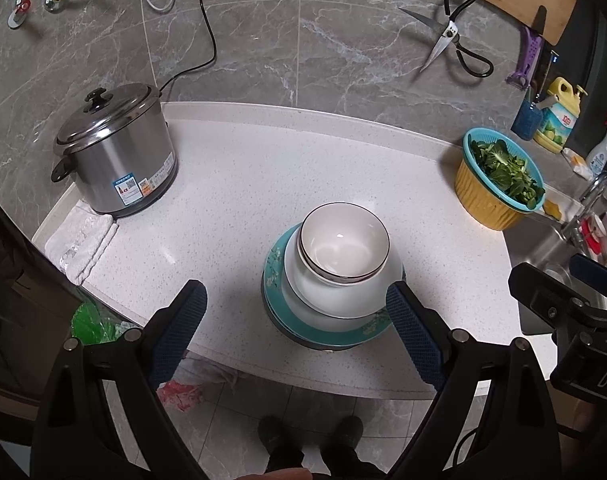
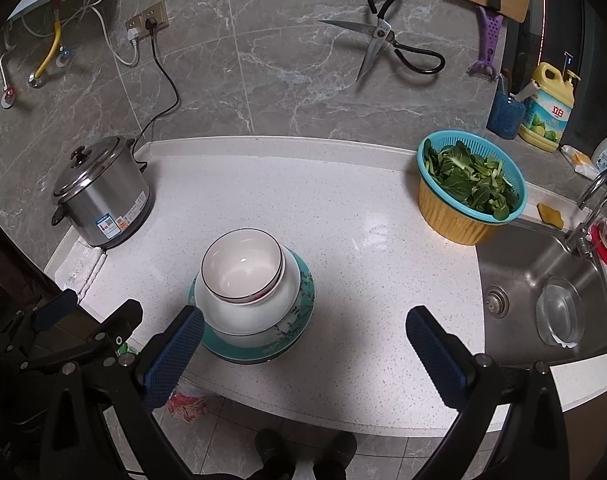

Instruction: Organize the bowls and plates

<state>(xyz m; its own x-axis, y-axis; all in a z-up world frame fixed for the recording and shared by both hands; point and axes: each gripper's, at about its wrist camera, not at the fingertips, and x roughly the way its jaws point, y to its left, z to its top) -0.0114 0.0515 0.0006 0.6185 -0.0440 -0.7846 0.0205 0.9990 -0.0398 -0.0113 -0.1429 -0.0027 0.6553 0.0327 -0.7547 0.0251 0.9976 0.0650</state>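
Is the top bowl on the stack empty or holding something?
Empty: the top bowl shows only its bare white inside in both views.

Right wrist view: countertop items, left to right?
Rice cooker → stacked bowls and plates → basket of greens → sink → faucet.
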